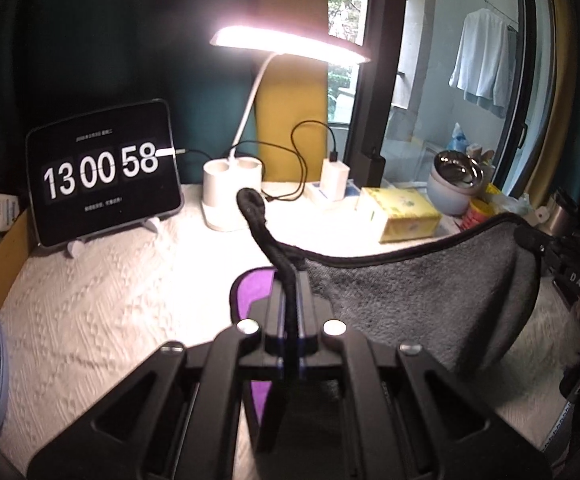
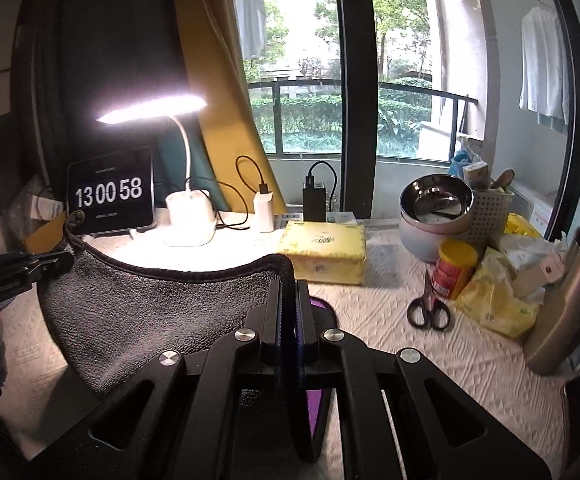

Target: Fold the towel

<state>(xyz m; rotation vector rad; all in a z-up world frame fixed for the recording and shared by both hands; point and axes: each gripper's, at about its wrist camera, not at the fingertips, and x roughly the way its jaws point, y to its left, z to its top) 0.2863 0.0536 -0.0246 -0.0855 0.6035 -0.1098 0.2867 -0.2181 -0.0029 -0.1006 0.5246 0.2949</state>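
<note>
We hold the grey towel [image 1: 422, 300] off the white table cover [image 1: 102, 300], stretched between our two grippers. Our left gripper [image 1: 290, 300] has its jaws clamped on one black-hemmed corner, whose tip curls up past the fingertips. Our right gripper [image 2: 289, 304] is clamped on the opposite corner, with the cloth sagging away to its left. A purple layer [image 2: 318, 404] shows beneath both grippers. The lit lamp [image 2: 152, 109] stands at the far side.

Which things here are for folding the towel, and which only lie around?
For the job: towel, left gripper, right gripper.
Lying around: lamp, clock, tissue pack, scissors, bowl, can.
</note>
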